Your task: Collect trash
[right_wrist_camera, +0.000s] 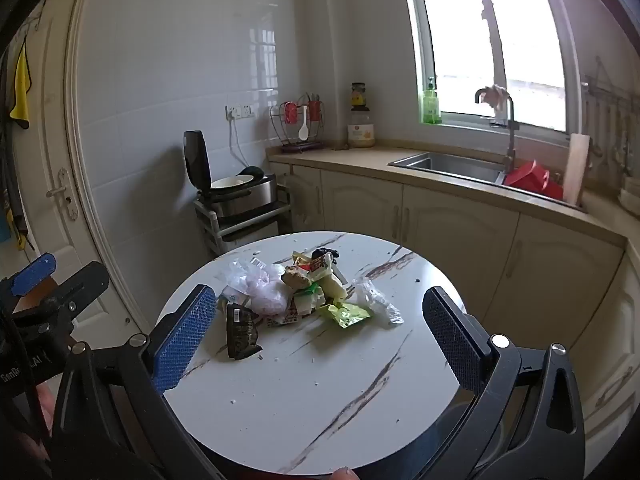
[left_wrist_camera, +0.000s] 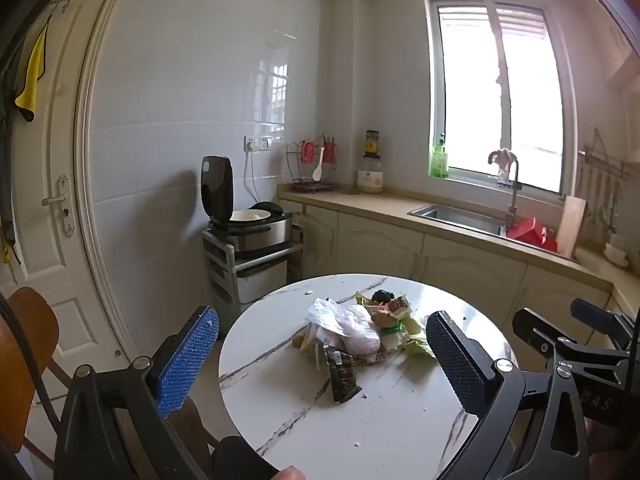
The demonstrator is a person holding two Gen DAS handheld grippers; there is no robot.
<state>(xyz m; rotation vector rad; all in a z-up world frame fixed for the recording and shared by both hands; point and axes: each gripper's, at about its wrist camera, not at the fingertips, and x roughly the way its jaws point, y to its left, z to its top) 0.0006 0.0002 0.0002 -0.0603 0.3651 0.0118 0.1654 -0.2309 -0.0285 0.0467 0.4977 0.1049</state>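
Both grippers — left gripper (left_wrist_camera: 322, 354), right gripper (right_wrist_camera: 316, 326) — are hovering wide apart, empty, before the trash pile (right_wrist_camera: 296, 294) on the round marble table (right_wrist_camera: 340, 400); nothing is blocking them.

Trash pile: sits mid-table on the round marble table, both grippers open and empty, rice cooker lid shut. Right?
Not quite: the rice cooker lid stands open, as the left wrist view shows. The trash pile on the round table and both open, empty grippers are right.

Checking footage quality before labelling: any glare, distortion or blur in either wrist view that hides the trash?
Left wrist view: the window is blown out to white, fisheye bends the door frame, yet the trash pile on the table is evenly lit and sharp. Right wrist view: same washed-out window, dark corners, pile clear.
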